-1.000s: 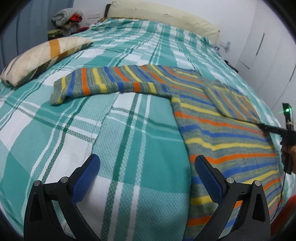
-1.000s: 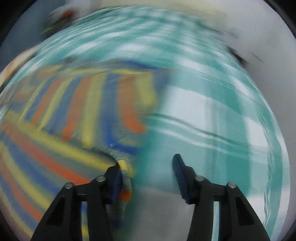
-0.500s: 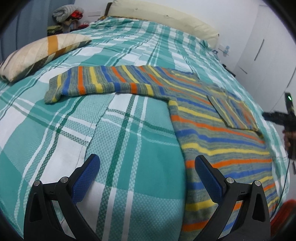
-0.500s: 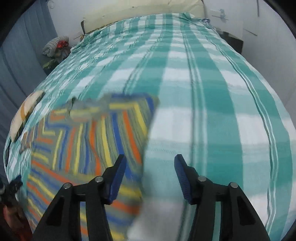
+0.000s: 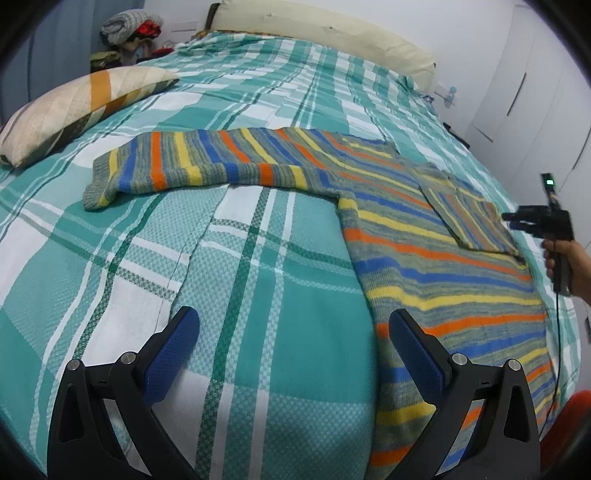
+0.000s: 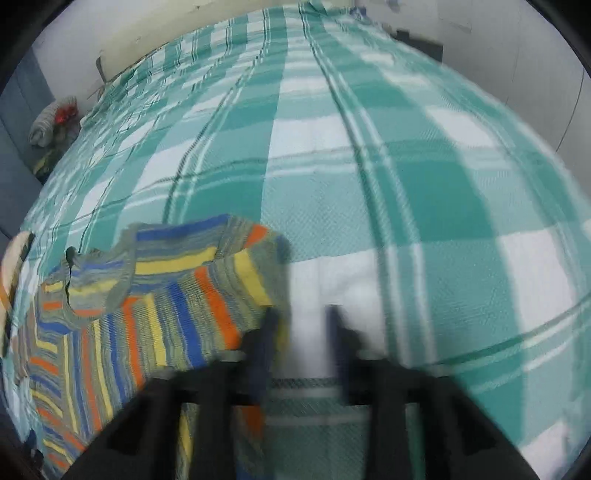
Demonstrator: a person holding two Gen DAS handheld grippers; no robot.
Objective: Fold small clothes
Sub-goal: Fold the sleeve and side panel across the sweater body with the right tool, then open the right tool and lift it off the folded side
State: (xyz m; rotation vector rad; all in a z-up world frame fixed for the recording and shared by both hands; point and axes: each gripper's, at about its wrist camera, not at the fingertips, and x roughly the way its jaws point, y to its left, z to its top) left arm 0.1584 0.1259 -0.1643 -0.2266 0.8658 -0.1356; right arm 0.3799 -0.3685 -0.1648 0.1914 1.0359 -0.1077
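Note:
A small striped knit sweater [image 5: 424, 236], grey with blue, orange and yellow bands, lies flat on the green plaid bed [image 5: 229, 266]. Its left sleeve [image 5: 177, 166] stretches out to the left. Its right sleeve [image 5: 465, 214] is folded over the body. My left gripper [image 5: 291, 350] is open and empty, above the sheet just left of the sweater's side edge. My right gripper [image 6: 301, 332] is open and empty, blurred, beside the folded sleeve [image 6: 207, 295] at the sweater's right edge. It also shows in the left wrist view [image 5: 535, 221], held off the sweater's far side.
A striped pillow [image 5: 77, 107] lies at the far left of the bed. A cream headboard cushion [image 5: 332, 40] runs along the head. A pile of clothes [image 5: 129, 33] sits beyond the bed's corner. White wardrobe doors [image 5: 535, 92] stand to the right.
The right gripper let go of the sleeve, which now lies folded over the body, and pulled back to the sweater's right edge. The left gripper shifted only slightly.

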